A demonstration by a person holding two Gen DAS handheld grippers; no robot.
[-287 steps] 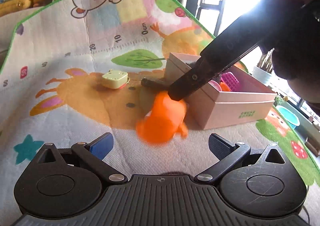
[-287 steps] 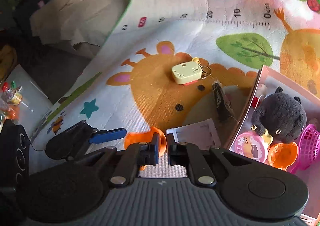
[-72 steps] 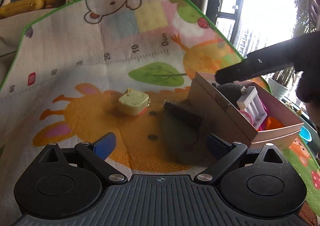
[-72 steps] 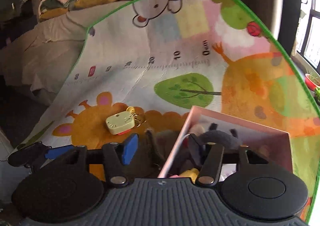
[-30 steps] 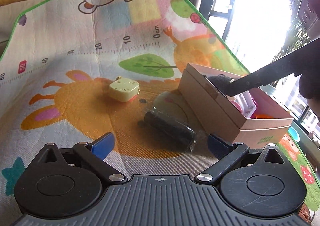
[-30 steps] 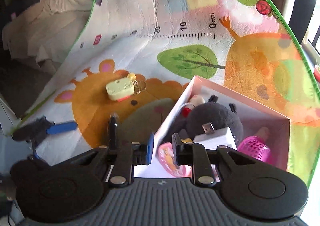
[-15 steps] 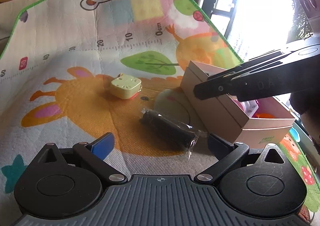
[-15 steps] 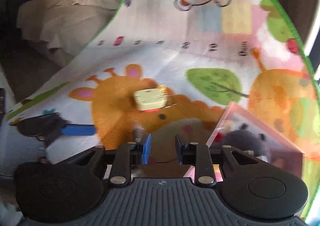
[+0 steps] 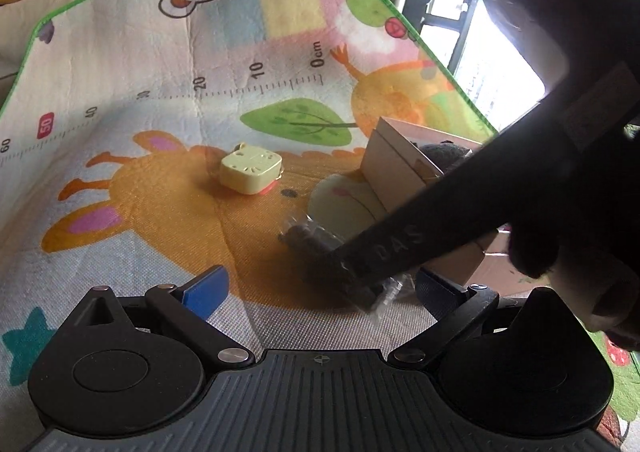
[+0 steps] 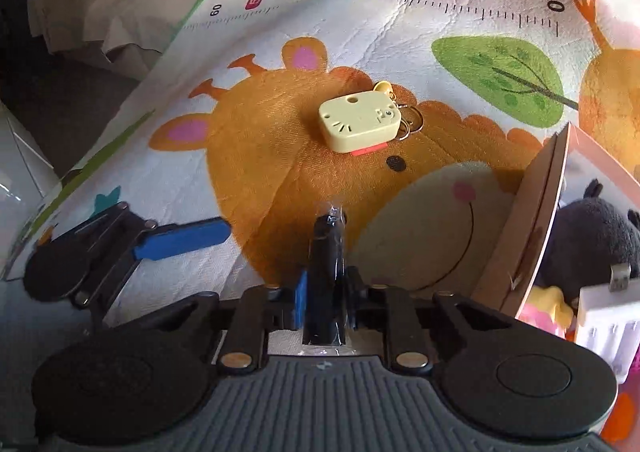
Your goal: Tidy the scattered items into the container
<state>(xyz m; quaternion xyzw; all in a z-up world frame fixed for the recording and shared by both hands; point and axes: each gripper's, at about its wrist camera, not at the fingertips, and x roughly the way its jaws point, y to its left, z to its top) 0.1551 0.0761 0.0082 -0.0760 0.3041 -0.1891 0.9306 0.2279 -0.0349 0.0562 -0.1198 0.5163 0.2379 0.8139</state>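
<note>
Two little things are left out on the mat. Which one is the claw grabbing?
The dark wrapped stick, pinched between the right gripper fingers. The pale yellow cat-face tag lies apart, farther up the mat, untouched.

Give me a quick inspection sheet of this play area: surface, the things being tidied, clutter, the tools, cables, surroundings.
Surface: colourful cartoon play mat with a printed ruler.
Job's things: dark plastic-wrapped cylinder on the mat; pale yellow square keychain toy on the mat, apart from it; pink cardboard box holding a dark grey plush toy.
Clutter: nothing seen.
Tools: right tool closed on the cylinder; left tool open, holding nothing.
Cables: nothing seen.
Surroundings: beige bedding beyond the mat; bright window.
</note>
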